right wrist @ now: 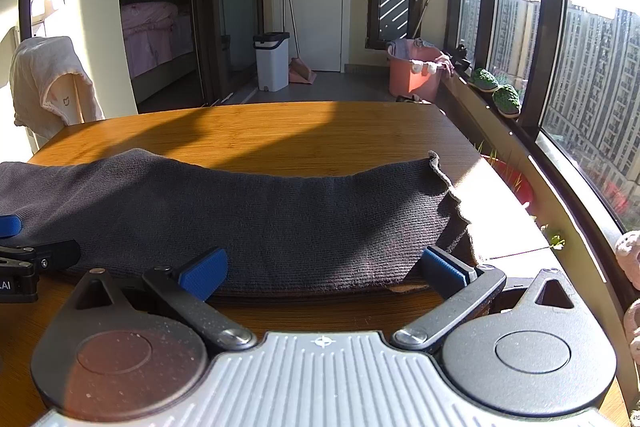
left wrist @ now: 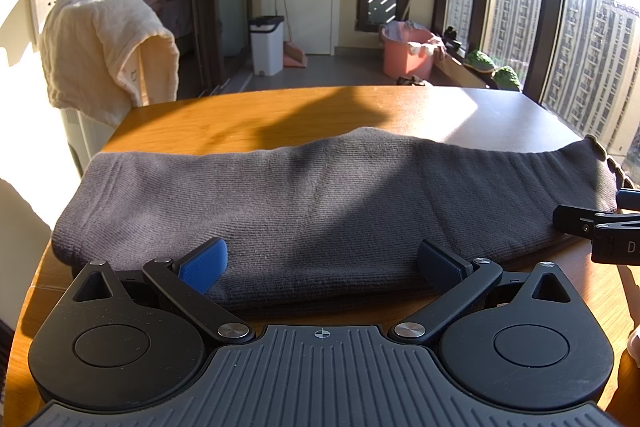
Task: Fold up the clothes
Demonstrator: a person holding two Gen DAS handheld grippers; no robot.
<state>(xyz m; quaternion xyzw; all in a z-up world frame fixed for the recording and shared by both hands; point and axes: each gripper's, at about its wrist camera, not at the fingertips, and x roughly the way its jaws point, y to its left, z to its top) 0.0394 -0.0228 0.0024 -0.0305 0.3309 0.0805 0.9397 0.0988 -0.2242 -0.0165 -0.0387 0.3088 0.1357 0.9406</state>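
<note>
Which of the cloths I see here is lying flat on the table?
The grey knitted garment, folded on the wooden table. The cream towel hangs draped behind the table instead.

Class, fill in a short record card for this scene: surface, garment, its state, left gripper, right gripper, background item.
surface: wooden table
garment: grey knit garment
state: folded into a long band, lying flat across the table
left gripper: open, at the garment's near edge
right gripper: open, near the frilled end
background item: cream towel draped over something left of the table
</note>
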